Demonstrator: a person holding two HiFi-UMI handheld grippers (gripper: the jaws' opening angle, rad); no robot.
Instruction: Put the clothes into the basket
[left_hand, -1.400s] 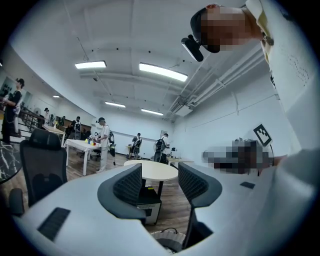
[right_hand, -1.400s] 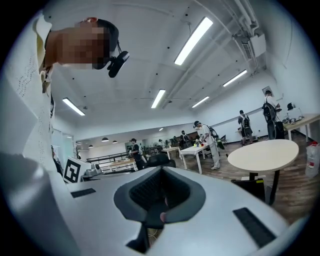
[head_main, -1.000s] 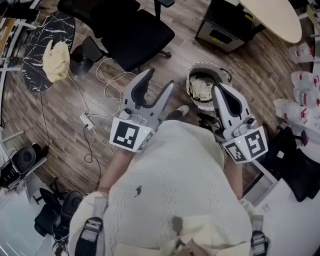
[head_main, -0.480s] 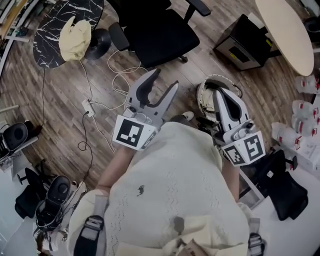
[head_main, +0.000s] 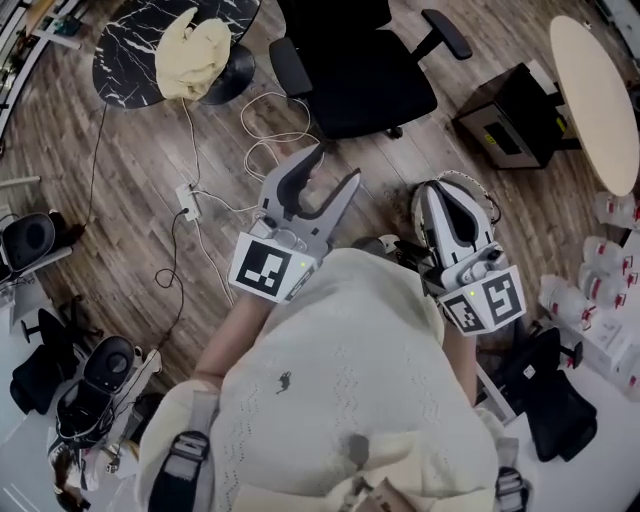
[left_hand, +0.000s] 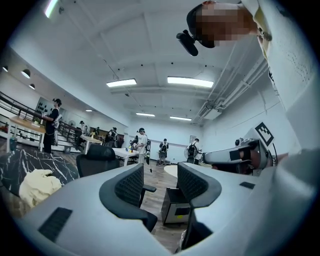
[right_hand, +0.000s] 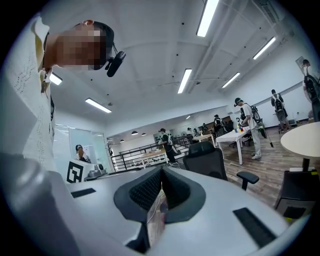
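I'm on the approach leg, I judge: the cream garment (head_main: 195, 55) lies toward the right edge of the black marbled table (head_main: 125, 60), well apart from both grippers. My left gripper (head_main: 333, 165) is released, with nothing between its jaws. The right gripper (head_main: 448, 192) is clenched on nothing I can see, above the basket (head_main: 480, 187). Next, I reckon, the left must reach that table edge and close on the cloth.

- Your crumpled cream cloth (head_main: 192, 55) lies on the round black marble worktop (head_main: 125, 65), ahead on your left.
- The black office chair (head_main: 350, 75) stands right of that worktop.
- The round white basket (head_main: 462, 177) sits beneath your right gripper (head_main: 442, 192).
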